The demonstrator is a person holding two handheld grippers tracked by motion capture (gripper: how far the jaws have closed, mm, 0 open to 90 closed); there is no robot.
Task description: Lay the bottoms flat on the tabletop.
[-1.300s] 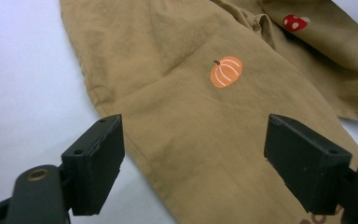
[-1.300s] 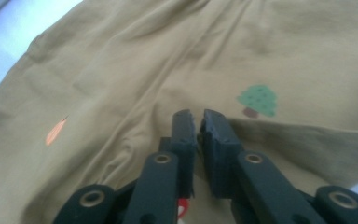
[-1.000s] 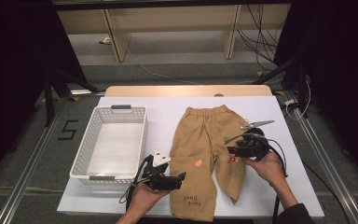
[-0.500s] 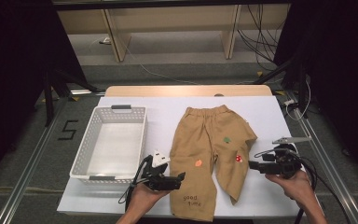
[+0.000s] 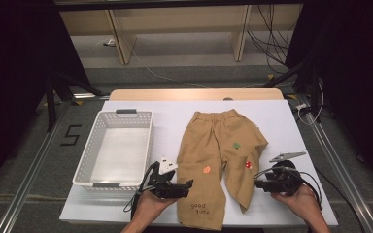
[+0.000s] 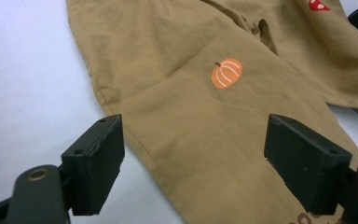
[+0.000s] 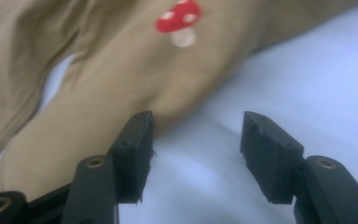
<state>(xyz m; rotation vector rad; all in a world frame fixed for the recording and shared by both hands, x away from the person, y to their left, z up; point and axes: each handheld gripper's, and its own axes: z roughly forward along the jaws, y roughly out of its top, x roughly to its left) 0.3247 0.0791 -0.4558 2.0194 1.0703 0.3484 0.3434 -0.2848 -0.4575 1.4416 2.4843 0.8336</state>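
Right gripper (image 5: pixel 258 184) drawn off tan trousers (image 5: pixel 213 160), fingers closing, empty; left gripper (image 5: pixel 189 186) fingers released.

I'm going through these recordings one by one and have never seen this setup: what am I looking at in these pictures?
A person sits at a white table, a hand-held two-jaw tool in each hand. The high view looks down from above; the other two pictures come from cameras riding on each tool. On the table lie tan cloth trousers with small pumpkin and mushroom patches, beside a white slotted plastic basket. The left gripper hovers open over one trouser leg. The right gripper, jaws just closing, holds nothing, beside the other leg.
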